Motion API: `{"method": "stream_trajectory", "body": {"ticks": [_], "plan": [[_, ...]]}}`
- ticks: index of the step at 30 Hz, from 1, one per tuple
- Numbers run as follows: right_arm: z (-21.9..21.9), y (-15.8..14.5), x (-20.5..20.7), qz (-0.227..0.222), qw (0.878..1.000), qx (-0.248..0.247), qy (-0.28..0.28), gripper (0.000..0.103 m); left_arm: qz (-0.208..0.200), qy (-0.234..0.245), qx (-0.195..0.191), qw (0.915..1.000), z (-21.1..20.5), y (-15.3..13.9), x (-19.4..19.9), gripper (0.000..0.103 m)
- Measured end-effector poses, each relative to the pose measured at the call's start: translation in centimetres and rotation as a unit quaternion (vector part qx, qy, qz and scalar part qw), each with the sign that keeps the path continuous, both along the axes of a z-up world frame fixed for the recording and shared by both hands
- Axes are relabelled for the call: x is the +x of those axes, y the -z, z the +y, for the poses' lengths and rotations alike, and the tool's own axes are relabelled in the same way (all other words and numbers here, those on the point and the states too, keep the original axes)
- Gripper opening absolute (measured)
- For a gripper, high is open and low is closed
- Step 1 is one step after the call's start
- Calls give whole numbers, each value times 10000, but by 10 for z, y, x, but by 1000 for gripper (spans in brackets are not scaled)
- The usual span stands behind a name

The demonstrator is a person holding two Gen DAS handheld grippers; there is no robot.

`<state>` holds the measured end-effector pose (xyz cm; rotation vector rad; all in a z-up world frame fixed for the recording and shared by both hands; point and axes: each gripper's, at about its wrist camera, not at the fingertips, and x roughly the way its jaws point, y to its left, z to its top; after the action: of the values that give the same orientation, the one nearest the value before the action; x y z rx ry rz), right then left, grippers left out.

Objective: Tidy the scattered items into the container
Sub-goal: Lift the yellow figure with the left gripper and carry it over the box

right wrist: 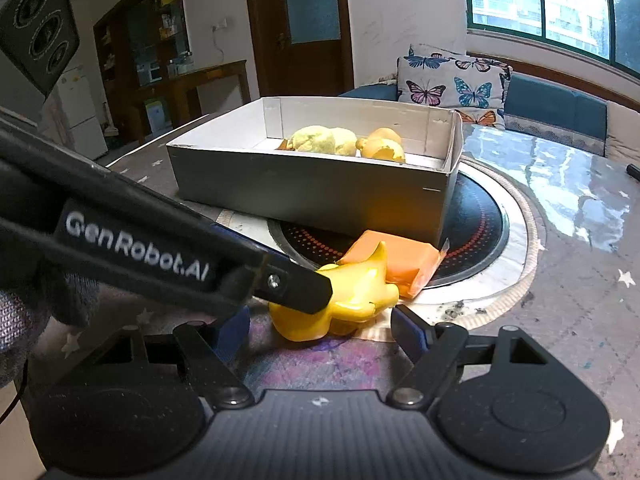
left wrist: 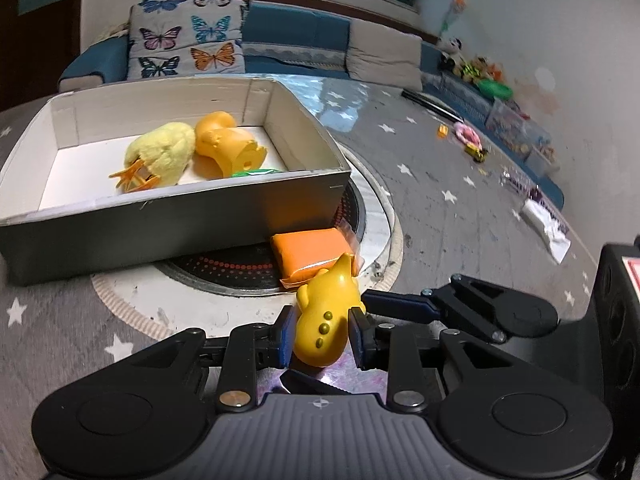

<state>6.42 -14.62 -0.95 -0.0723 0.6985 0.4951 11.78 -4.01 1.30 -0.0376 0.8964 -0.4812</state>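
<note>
White lettering "GenRobot.AI" reads along the side of the black plastic finger arm of the left gripper (right wrist: 316, 300), seen in right wrist view, running diagonally from upper left down twd the tip. No other legible txt: a red-and-white label (left wrist: 632, 270) at right edge of left wrist view sits on a black housing but is cut off, can't be read. No nos. or signs legible elsewhere.

yellow toy duck (left wrist: 325, 326): glossy smooth plastic. cardboard box (left wrist: 176, 220): matt. plush chick (left wrist: 160, 156): fuzzy cloth. orange packet (left wrist: 310, 254): shiny film.
</note>
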Motion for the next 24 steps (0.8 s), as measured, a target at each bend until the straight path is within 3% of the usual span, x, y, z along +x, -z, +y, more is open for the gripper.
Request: {"method": "stream_trajectory", "body": {"ticks": [12, 24], "plan": [[2, 2, 9, 49, 10000, 12, -43, 79, 77, 469, 226, 9986, -11, 9, 13, 38], [-2, 1, 9, 73, 9998, 147, 77, 62, 302, 397, 170, 9986, -8, 11, 15, 37]]}}
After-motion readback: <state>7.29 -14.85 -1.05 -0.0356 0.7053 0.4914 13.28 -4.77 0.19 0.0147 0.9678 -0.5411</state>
